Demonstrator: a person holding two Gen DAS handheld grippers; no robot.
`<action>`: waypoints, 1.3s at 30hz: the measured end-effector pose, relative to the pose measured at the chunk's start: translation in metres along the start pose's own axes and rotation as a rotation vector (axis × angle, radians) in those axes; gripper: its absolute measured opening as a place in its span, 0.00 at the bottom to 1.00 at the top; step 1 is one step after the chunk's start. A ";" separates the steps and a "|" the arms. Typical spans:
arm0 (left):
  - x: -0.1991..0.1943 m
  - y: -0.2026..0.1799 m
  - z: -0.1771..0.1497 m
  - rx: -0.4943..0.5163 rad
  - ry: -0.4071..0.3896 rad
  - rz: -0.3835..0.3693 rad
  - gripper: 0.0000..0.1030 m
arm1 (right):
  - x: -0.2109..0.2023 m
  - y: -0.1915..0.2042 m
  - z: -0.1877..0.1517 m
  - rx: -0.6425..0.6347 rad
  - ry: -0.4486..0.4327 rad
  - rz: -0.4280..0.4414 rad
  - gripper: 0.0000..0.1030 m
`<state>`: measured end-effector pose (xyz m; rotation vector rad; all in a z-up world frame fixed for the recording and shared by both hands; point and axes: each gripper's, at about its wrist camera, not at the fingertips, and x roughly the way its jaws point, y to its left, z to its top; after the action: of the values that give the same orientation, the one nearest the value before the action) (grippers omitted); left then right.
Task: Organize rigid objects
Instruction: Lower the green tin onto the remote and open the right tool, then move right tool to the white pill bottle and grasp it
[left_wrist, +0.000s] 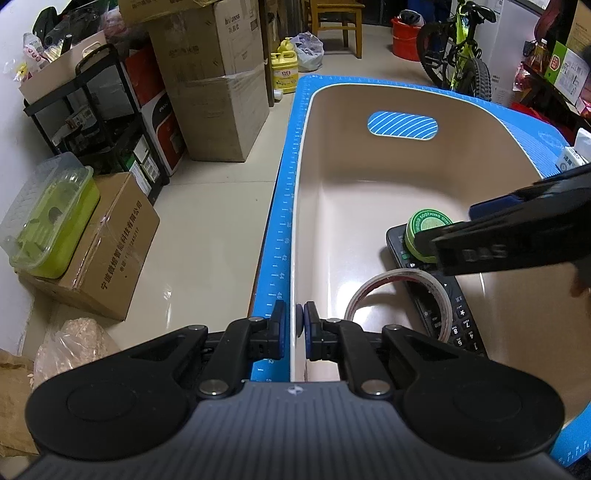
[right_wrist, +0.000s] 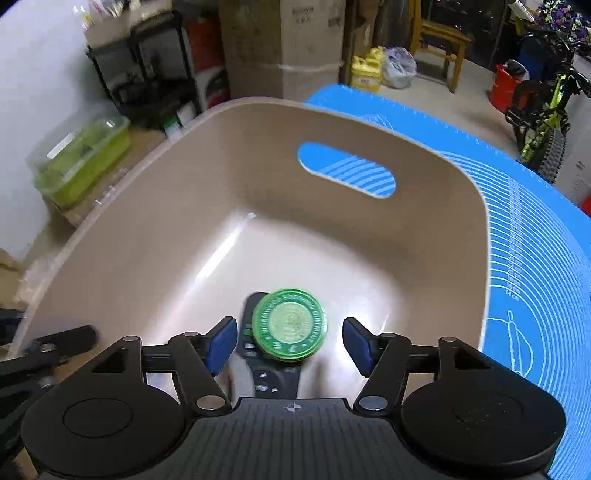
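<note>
Right wrist view: right gripper (right_wrist: 290, 345) spread, pads clear of the green tin (right_wrist: 290, 325) lying atop the remote (right_wrist: 271, 373) between them.

Place: a home storeroom or garage corner.
Stock: stacked cardboard boxes (left_wrist: 218, 85) beside a black shelf rack (left_wrist: 99, 110).
Household signs: a bicycle (left_wrist: 458, 48), a wooden chair (left_wrist: 338, 18), a yellow jug (left_wrist: 284, 72), a red bucket (left_wrist: 404, 38).
Floor: pale glossy tiles (left_wrist: 207, 229).
</note>
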<state>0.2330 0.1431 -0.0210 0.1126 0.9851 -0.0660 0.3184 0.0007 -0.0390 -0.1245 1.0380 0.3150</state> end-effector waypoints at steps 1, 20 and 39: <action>0.000 0.000 0.000 -0.002 0.000 -0.001 0.11 | -0.009 -0.002 -0.004 0.002 -0.015 0.012 0.68; -0.003 0.002 0.000 -0.007 -0.011 -0.005 0.11 | -0.125 -0.074 -0.097 0.146 -0.224 -0.121 0.81; -0.005 0.001 0.000 -0.003 -0.016 0.000 0.11 | -0.082 -0.093 -0.203 0.266 -0.037 -0.138 0.87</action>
<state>0.2309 0.1442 -0.0167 0.1094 0.9691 -0.0657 0.1416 -0.1539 -0.0754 0.0492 1.0195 0.0528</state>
